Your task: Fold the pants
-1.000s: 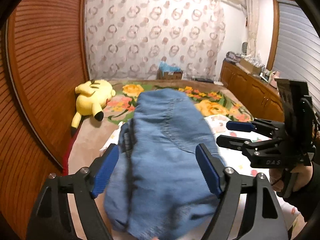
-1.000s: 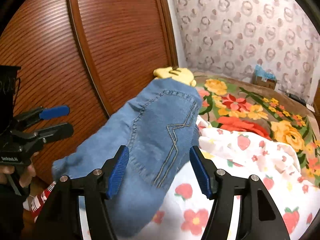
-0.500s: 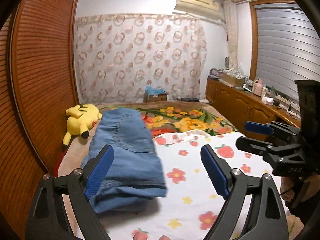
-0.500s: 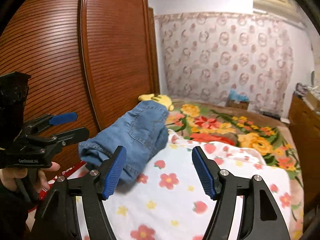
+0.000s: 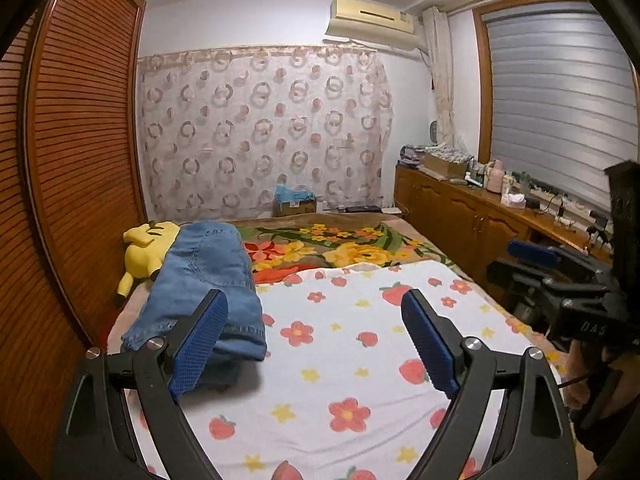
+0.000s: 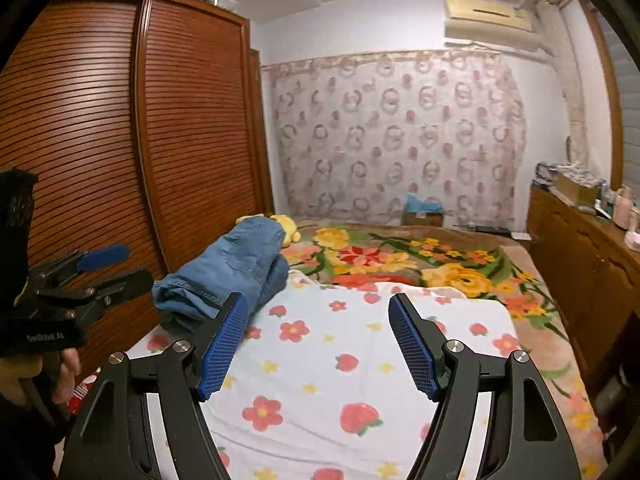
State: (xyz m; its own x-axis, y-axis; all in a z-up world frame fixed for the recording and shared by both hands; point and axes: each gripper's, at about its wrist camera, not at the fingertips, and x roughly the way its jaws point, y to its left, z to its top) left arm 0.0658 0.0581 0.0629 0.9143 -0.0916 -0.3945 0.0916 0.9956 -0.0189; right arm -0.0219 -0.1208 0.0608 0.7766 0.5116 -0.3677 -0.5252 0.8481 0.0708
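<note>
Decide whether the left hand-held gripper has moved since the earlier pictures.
Yes. The left hand-held gripper has pulled back from the folded jeans; its pads once framed them, now they lie ahead to its left, and more bedsheet shows.

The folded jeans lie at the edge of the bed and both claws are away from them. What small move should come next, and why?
Probably none on the jeans: they lie folded in a compact stack beside the yellow plush toy, on the bed's sheet. The left claw stands open and empty; the right claw is opening with nothing between its jaws. I would simply draw both back.

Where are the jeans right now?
The folded jeans lie on the bed's left side in both views, beside the wooden wardrobe, just in front of the yellow plush toy.
</note>
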